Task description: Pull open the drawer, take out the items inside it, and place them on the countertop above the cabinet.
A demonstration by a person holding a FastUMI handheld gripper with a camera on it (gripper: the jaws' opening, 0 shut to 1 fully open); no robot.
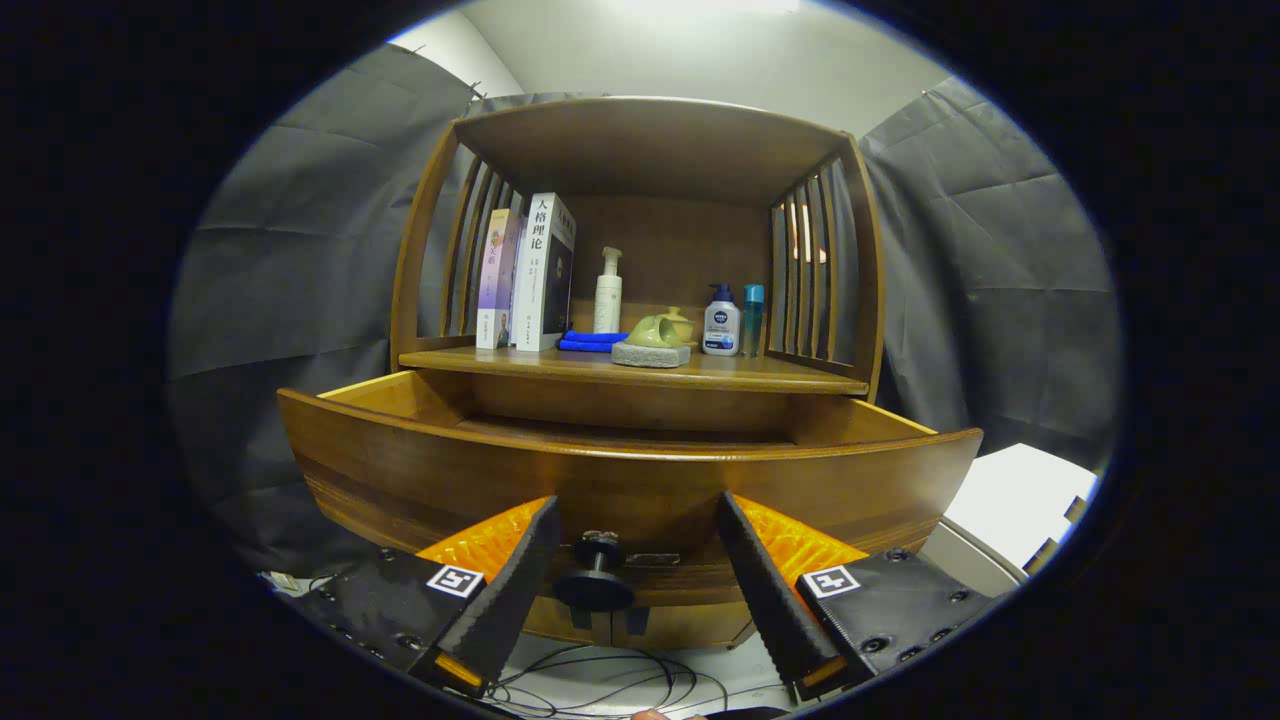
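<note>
A wooden cabinet stands ahead of me with its drawer (630, 480) pulled out toward me. The drawer's inside is hidden behind its tall front panel. A dark round knob (596, 578) sticks out of the drawer front, low and in the middle. My gripper (634, 590) is open, its two fingers set wide on either side of the knob without touching it. Above the drawer lies the countertop (760, 374), which carries two upright books (528, 272), a white pump bottle (608, 291), a folded blue cloth (590, 341), a green teapot on a grey stone (652, 343) and two small bottles (732, 320).
Slatted wooden side walls and a roof close in the countertop shelf. Grey cloth hangs behind and to both sides. A white surface (1015, 500) sits low at the right. Dark cables (610, 675) trail on the floor under the drawer.
</note>
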